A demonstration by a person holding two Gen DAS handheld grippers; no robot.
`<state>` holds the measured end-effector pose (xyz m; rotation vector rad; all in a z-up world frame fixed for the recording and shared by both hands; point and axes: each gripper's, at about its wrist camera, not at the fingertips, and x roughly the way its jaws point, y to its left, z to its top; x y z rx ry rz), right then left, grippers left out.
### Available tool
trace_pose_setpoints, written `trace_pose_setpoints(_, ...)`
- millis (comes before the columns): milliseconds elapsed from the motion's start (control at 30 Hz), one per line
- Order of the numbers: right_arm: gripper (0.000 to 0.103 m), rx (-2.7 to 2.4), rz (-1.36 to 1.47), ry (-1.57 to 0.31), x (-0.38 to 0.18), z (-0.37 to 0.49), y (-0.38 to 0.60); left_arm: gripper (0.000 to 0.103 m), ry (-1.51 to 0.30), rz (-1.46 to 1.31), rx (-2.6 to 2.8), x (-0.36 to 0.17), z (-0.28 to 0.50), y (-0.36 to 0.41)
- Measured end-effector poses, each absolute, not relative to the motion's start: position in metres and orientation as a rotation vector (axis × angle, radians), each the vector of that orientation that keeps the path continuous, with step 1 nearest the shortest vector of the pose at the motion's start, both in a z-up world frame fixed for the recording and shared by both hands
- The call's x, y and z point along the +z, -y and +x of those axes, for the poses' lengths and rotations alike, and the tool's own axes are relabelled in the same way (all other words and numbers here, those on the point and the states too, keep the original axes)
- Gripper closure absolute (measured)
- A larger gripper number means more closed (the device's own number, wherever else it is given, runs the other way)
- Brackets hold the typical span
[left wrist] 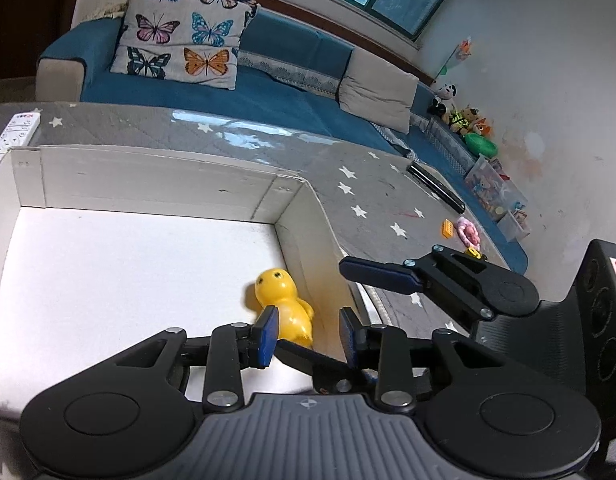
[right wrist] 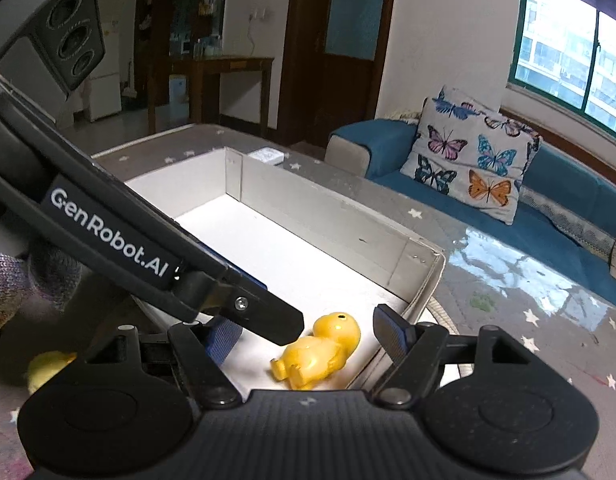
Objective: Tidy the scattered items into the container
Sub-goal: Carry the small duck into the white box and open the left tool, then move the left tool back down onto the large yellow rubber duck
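The white cardboard box (left wrist: 155,184) stands on the grey starred counter (left wrist: 372,200). The yellow duck toy (left wrist: 283,300) lies inside near its right wall. The left tool (left wrist: 308,336) is spread above it, pinching nothing. The right tool (right wrist: 308,332) is also spread, empty.

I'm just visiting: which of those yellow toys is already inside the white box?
The yellow figure lying on the white box floor, near its corner. The other yellow toy sits outside on the starred grey mat.

Grey star-print table (left wrist: 235,136) carries a white cardboard box (left wrist: 155,184) by its near edge, white remote (left wrist: 15,134) at the far left corner. Black remote (left wrist: 436,188), orange block (left wrist: 448,228) and pink toy (left wrist: 468,234) lie near the right edge.
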<state>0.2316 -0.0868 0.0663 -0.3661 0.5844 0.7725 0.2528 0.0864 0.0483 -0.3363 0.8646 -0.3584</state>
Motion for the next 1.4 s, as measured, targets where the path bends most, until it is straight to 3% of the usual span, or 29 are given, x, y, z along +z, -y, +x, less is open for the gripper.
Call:
trace_pose_setpoints(300, 0.029, 0.761, -0.323, -0.535, 0.080, 0.195, 0.109, 0.068, -0.823, -0.292, -0.352, 0.061, 0.215, -0.069)
trace_pose_setpoints(400, 0.022, 0.753, -0.313, -0.527, 0.081, 0.180, 0.116, 0.068, -0.819, -0.278, -0.345, 0.064, 0.202, -0.063)
trace_pose_setpoints(933, 0.013, 0.721, -0.254, -0.542, 0.063, 0.119, 0.146, 0.068, -0.787, -0.248, -0.323, 0.061, 0.138, -0.052)
trace_pose_setpoints(1400, 0.012, 0.698, -0.208, -0.537, 0.054, 0.073, 0.158, 0.068, -0.763, -0.276, -0.262, 0.044, 0.083, -0.062)
